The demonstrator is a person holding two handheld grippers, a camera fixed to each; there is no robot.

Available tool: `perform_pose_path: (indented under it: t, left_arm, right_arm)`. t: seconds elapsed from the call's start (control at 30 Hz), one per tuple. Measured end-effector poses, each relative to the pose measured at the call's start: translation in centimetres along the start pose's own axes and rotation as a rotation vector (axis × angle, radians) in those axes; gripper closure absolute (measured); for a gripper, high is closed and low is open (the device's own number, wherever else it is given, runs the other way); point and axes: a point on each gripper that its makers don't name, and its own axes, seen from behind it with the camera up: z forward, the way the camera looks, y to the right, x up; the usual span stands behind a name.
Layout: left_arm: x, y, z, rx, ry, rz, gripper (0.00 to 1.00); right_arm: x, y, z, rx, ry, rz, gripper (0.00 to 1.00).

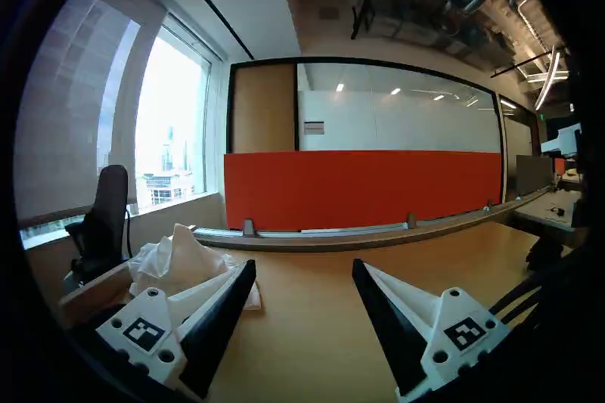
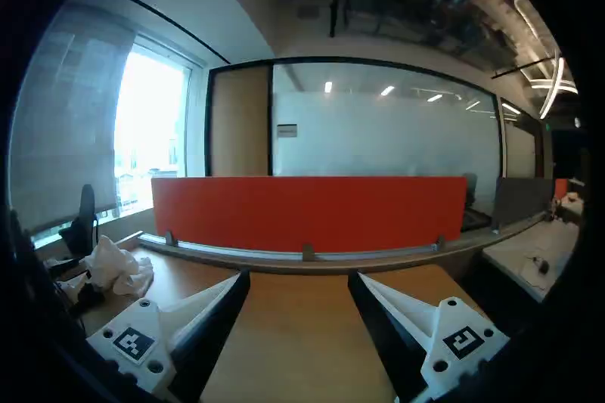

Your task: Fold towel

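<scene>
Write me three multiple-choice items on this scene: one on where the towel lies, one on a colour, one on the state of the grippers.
1. In the left gripper view, where is the towel?
A. On the desk, left of the fingers.
B. Between the fingers.
C. Draped over the divider.

2. What colour is the divider panel behind the desk?
A. Blue.
B. Orange-red.
C. Green.

3. How do the left gripper and right gripper stand?
A. Both shut on the towel.
B. One shut, one open.
C. Both open, holding nothing.

Answers:
1 A, the white heap sits on the wood beside the left finger.
2 B, the panel is plainly orange-red in both views.
3 C, bare desk shows through the gap between each pair of fingers.
</scene>
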Motion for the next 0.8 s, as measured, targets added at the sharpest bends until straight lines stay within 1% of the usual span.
perform_pose_path:
  t: [0.1, 0.37, 0.57, 0.8]
  left_arm:
    - [-1.3, -0.2, 0.1, 0.006, 0.006, 0.000, 0.06]
    - [-4.9, -0.6, 0.0, 0.012, 0.011, -0.009, 0.06]
    - [-6.9, -0.5, 0.2, 0.013, 0.013, -0.009, 0.06]
    - [-9.0, -0.5, 0.6, 0.017, 0.017, -0.011, 0.06]
  right_arm:
    - [-0.7, 0.2, -0.2, -0.010, 0.005, -0.006, 0.00]
    - [-3.7, 2.0, -0.1, -0.058, 0.011, -0.009, 0.00]
    - [-6.0, 2.5, 0.2, -0.065, 0.006, 0.000, 0.00]
    - [-7.5, 2.7, 0.6, -0.064, 0.007, -0.004, 0.00]
